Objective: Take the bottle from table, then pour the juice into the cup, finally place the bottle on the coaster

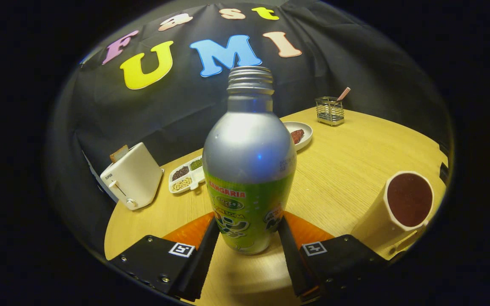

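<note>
A silver bottle with a green label and an open threaded neck stands upright between my fingers. My gripper is shut on its lower body, one finger pressing on each side. Under and just behind the bottle's base lies an orange coaster, showing on both sides of the fingers. I cannot tell whether the base rests on it or hangs a little above. To the right of the fingers stands a cream cup with dark juice inside.
On the round wooden table, beyond the bottle: a white toaster with toast at the left, a divided dish of beans, a white plate with food, and a wire holder at the far side.
</note>
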Tool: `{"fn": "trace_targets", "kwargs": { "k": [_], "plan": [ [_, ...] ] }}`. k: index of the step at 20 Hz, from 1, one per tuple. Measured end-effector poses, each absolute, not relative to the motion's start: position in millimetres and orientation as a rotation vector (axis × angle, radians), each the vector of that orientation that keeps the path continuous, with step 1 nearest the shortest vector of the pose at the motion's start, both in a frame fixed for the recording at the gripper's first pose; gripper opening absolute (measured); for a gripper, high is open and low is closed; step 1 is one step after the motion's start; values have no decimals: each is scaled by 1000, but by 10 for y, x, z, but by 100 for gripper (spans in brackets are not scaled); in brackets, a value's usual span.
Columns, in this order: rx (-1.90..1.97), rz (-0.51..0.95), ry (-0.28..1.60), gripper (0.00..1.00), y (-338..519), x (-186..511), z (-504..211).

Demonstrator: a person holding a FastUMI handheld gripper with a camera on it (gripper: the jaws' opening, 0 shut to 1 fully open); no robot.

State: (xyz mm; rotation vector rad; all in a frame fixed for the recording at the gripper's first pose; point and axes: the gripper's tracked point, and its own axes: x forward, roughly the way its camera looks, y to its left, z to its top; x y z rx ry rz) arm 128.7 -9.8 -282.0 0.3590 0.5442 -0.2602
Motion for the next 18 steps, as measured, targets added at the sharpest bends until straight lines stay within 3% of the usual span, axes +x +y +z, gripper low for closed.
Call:
{"fn": "trace_targets", "kwargs": {
  "k": [18],
  "plan": [
    [154,-206,552,80,-64,1715,-2994]
  ]
}}
